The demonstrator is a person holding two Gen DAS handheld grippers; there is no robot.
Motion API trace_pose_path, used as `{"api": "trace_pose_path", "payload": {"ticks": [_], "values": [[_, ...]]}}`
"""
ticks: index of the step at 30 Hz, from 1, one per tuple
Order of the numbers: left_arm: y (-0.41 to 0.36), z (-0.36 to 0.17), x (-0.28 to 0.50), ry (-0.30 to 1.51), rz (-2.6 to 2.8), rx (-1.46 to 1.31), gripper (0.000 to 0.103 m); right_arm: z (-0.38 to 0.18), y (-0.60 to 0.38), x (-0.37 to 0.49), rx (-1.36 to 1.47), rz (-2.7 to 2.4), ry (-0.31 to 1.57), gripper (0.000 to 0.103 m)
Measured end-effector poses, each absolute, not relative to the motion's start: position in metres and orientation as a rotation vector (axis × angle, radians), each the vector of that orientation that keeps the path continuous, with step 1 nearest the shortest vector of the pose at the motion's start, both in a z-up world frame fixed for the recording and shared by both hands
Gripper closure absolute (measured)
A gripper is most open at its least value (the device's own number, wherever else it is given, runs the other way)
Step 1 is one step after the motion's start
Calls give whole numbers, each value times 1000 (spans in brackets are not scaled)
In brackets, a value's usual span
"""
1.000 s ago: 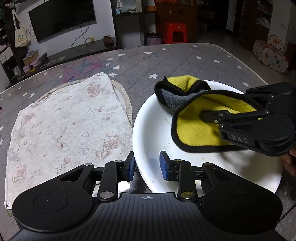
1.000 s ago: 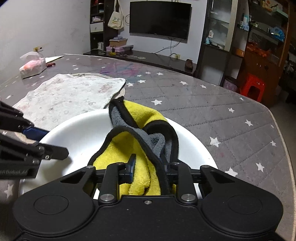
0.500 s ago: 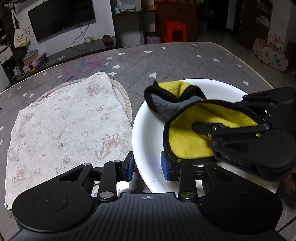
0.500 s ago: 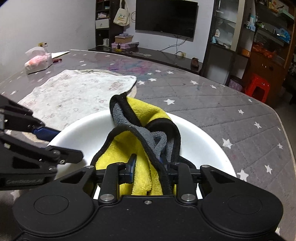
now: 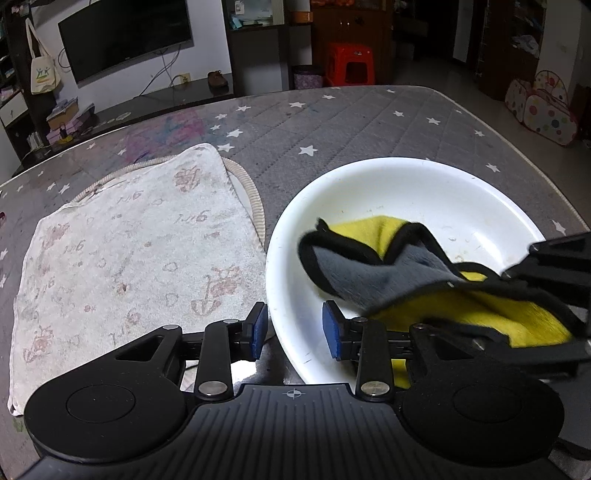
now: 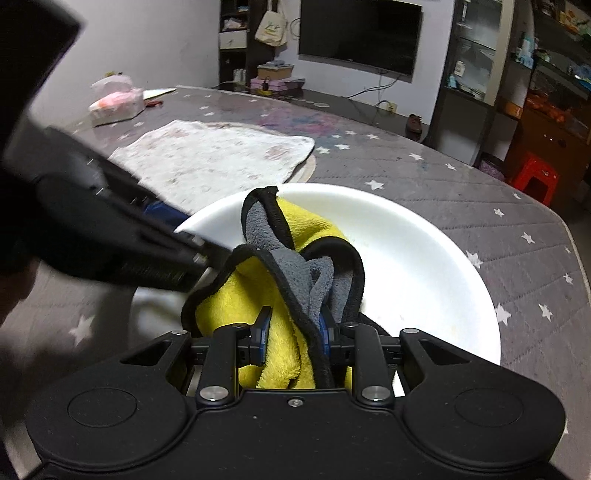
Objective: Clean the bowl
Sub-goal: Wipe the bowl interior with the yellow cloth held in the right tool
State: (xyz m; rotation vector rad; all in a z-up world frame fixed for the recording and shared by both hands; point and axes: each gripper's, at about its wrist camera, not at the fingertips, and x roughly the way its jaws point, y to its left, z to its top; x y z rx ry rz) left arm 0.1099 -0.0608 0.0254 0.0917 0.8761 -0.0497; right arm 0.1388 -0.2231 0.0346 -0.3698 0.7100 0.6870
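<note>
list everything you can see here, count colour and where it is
bowl: 1, white, on the table, right of the towel
cloth: 1, yellow and grey with black edging, inside the bowl
towel: 1, white with faded pink print, flat on the table
round mat: 1, beige rim, under the towel
table: 1, grey cover with white stars
tissue pack: 1, pink and white, far table edge
stool: 1, red, on the floor beyond
tv: 1, black, on the wall
left hand-held gripper: black, blue pads, astride the bowl's rim, opening
right hand-held gripper: black, clamped on the cloth

White bowl (image 5: 424,192), yellow-grey black-edged cloth (image 5: 373,266), star-dotted grey tablecloth (image 5: 351,122)
</note>
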Motion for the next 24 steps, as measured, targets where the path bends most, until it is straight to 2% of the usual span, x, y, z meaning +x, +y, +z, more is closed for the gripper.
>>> {"api": "trace_pose_path", "payload": {"ticks": [24], "values": [[-60,26,112,874,-51,87,61,26,-244,186,-382,551,698,77]]}}
